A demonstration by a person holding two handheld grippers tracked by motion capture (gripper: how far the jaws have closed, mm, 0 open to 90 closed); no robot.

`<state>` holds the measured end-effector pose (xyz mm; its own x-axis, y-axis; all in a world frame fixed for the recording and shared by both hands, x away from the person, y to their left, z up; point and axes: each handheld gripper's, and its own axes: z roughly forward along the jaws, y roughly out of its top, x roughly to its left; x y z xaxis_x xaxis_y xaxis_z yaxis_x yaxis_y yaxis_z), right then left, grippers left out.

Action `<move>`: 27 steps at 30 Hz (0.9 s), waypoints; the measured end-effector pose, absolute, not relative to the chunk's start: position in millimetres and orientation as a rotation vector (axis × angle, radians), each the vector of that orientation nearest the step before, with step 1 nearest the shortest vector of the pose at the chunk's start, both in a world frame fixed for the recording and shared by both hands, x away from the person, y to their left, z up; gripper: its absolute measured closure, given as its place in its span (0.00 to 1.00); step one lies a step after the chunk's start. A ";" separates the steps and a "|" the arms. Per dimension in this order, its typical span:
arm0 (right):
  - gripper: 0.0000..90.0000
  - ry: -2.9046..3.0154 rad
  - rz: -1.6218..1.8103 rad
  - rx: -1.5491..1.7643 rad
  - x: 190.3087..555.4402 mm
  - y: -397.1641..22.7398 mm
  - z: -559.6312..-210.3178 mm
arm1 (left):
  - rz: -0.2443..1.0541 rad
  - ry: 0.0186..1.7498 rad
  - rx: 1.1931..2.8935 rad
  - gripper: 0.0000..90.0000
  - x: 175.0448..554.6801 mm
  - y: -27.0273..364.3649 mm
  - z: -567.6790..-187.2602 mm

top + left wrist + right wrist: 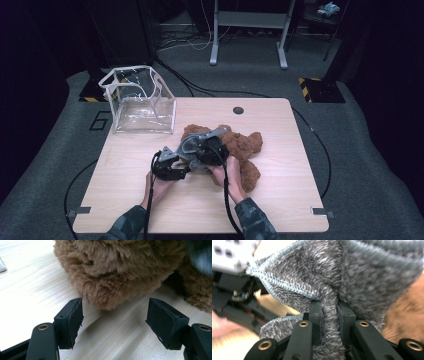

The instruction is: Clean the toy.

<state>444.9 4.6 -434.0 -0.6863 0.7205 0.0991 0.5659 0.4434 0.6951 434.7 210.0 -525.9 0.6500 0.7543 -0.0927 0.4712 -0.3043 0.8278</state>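
Right fingers (329,315) clamping together on a bunched fold of grey cloth (362,277), pinching it between the pads; cloth rising out of the grip and spreading across the right gripper view, its stitched pale-blue hem running down toward the left pad. Left fingers (113,317) standing apart, gripping nothing, bare tabletop (30,290) showing between them. Brown plush toy (117,270) lying just beyond the left fingers' tips, its rounded furry edge sitting near the gap, not touching either pad as far as can be told.

Moving outward, in the high view: right gripper (207,145) hovering over the toy (245,150) near the middle of the tabletop (280,200), left gripper (169,167) sitting just beside it on the toy's left. Clear bag (140,100) with white trim standing open at the far left corner of the tabletop, well apart from both grippers.

Cloth hardly making itself out in the high view, being covered by the right gripper. Toy's shape staying unclear, much of it hiding under the grippers and hands. Right gripper view blurring at the edges, showing a dark gripper body at the left and a brown patch of fur at the right. Upper right corner of the left gripper view smearing into a dark, blurred shape.
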 end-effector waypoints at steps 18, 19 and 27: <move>0.85 2.658 0.956 1.211 438.3 10.4 -478.5 | 0.411 0.947 1.995 0.31 434.4 206.4 -526.1; 0.85 2.647 0.977 1.197 437.0 8.7 -473.4 | 0.404 0.956 1.982 0.31 434.7 208.7 -525.8; 0.85 2.485 1.070 1.079 432.8 0.1 -417.3 | 0.398 0.956 1.976 0.31 434.6 208.2 -526.0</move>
